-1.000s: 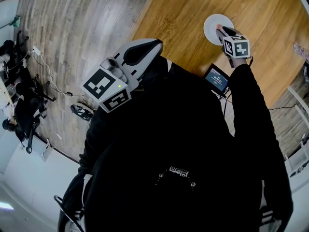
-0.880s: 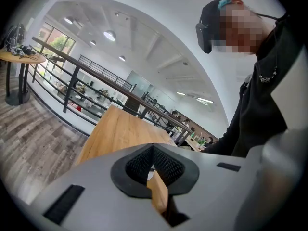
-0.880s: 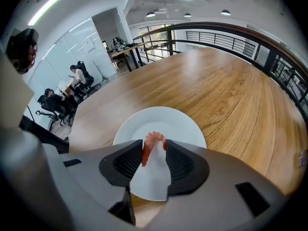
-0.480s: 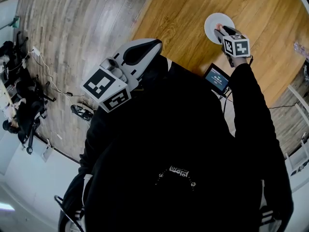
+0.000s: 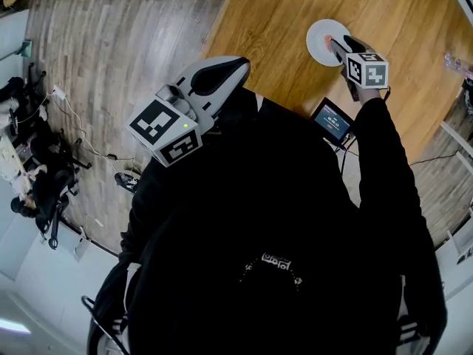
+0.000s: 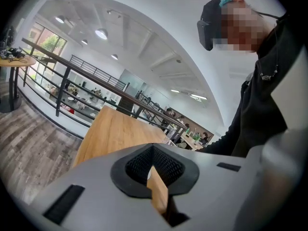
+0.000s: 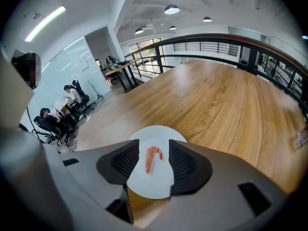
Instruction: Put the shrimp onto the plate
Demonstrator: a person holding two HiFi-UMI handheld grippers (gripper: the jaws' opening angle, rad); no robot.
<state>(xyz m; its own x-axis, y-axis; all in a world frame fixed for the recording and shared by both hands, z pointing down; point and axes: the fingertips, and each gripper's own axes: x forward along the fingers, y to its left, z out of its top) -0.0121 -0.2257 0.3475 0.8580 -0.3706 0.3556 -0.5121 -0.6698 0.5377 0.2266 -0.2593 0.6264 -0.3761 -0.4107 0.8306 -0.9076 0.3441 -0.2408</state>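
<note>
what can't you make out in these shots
Right gripper view: right gripper, jaws opening with the shrimp loose between them, hides side rims of the plate.
Same view: clear object cut off at the edge.
Head view: screen print too small; shrimp just a speck.

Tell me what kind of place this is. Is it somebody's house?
Probably not a house. It looks like a big open office or lab, maybe on an upper floor: there is a long wooden table, a metal railing running past it, and people sitting in office chairs at desks.
</note>
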